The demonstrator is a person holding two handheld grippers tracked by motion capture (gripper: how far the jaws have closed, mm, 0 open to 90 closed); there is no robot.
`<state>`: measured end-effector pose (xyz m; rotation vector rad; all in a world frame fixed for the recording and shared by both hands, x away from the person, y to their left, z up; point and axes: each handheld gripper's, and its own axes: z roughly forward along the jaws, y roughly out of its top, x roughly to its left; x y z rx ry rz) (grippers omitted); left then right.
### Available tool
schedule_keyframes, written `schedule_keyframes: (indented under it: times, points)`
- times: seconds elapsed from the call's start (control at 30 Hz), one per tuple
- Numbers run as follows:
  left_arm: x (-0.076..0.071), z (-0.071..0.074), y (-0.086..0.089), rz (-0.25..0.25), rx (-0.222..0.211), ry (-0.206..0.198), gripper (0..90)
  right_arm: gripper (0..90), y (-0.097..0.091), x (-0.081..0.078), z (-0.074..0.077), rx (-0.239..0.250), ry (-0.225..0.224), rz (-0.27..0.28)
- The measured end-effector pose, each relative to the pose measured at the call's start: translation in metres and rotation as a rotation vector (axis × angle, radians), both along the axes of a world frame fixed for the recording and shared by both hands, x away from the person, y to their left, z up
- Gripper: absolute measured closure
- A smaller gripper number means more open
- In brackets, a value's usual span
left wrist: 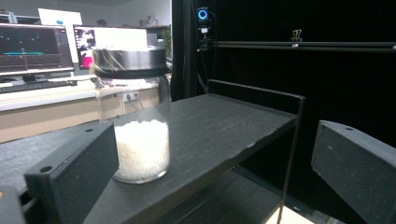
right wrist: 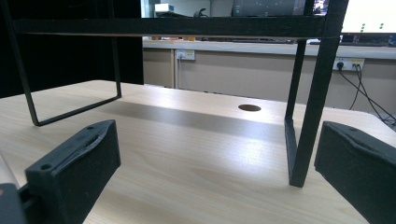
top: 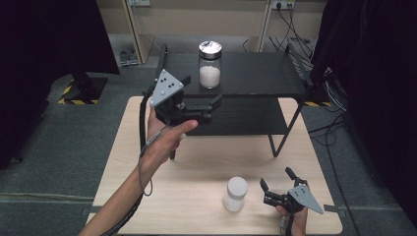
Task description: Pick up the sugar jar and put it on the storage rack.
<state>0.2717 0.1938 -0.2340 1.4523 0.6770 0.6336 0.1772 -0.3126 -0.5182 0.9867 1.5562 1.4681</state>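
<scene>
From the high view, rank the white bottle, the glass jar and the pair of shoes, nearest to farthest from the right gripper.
1. White bottle, on the table just left of the right gripper.
2. Glass jar, on the black shelf's top, farther back.
3. Shoes, on the floor beyond the shelf, back left.

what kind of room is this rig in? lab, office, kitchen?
Most likely a lab or data-collection workspace: black curtains hang around the wooden table, computer monitors run on a desk behind the shelf, and a camera is mounted on a rail.
</scene>
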Motion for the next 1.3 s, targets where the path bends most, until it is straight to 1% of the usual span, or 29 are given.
schedule_keyframes:
  times: [0.1, 0.2, 0.33, 0.6, 0.73, 0.8, 0.87, 1.0, 1.3]
  points:
    - [-0.002, -0.008, 0.002, -0.018, -0.005, 0.007, 0.0, 0.2, 0.0, 0.0, 0.0, 0.001, 0.0, -0.001]
    - [-0.005, -0.021, 0.004, -0.04, -0.015, 0.015, 0.0, 0.2, 0.0, 0.0, 0.0, 0.001, 0.001, -0.001]
    - [-0.01, -0.037, 0.005, -0.054, -0.009, 0.007, 0.0, 0.2, 0.0, 0.0, 0.0, 0.0, 0.0, -0.002]
    - [-0.019, -0.065, 0.004, -0.074, -0.019, -0.003, 0.0, 0.2, -0.001, 0.0, 0.0, 0.002, -0.001, -0.003]
    - [-0.022, -0.079, 0.004, -0.077, -0.006, -0.018, 0.0, 0.2, -0.001, 0.0, 0.0, 0.002, -0.002, -0.002]
    - [-0.025, -0.084, 0.004, -0.067, 0.006, -0.031, 0.0, 0.2, -0.001, 0.0, 0.0, 0.003, -0.002, -0.002]
    - [-0.026, -0.088, 0.005, -0.064, 0.021, -0.037, 0.0, 0.2, -0.001, 0.0, 0.0, 0.002, -0.002, -0.003]
    - [-0.03, -0.097, 0.004, -0.062, 0.034, -0.044, 0.0, 0.2, -0.001, 0.0, 0.0, 0.003, -0.001, -0.003]
    - [-0.034, -0.126, 0.002, -0.067, 0.048, -0.029, 0.0, 0.2, -0.001, 0.0, 0.0, 0.006, -0.003, -0.003]
